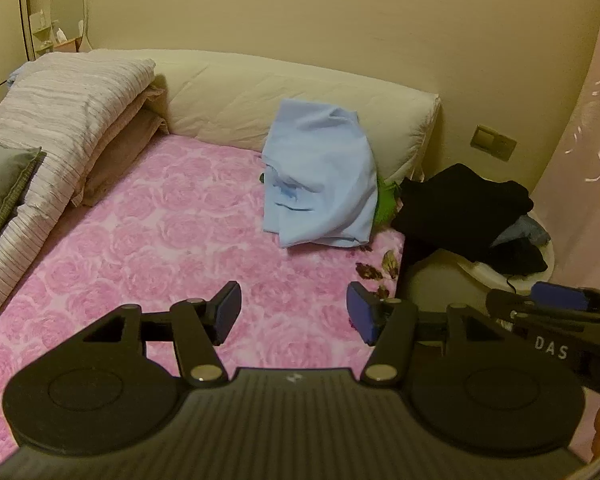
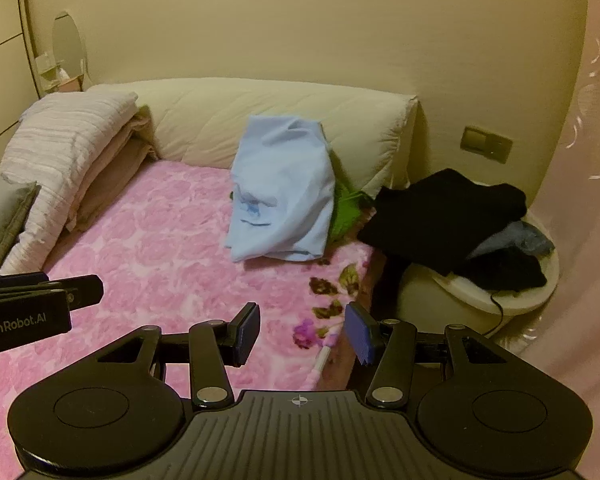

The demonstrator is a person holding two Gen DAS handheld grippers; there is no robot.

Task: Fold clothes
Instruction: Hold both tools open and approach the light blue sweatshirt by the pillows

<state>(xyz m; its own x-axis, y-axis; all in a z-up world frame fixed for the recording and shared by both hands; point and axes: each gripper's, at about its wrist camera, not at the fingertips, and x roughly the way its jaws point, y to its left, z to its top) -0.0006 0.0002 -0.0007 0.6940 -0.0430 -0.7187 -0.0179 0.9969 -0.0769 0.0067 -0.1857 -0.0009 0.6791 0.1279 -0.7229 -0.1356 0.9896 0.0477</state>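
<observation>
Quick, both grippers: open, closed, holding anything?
Left gripper: open, empty, over the pink blanket.
Right gripper: open, empty, near the bed's edge.

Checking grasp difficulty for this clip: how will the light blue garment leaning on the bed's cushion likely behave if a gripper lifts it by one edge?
The light blue garment looks thin and creased, so it will probably drape limply and unfold rather than hold shape. It slumps against the cream cushion, so it may slide down once disturbed. It probably weighs little. Both grippers, left and right, are open and empty.
</observation>
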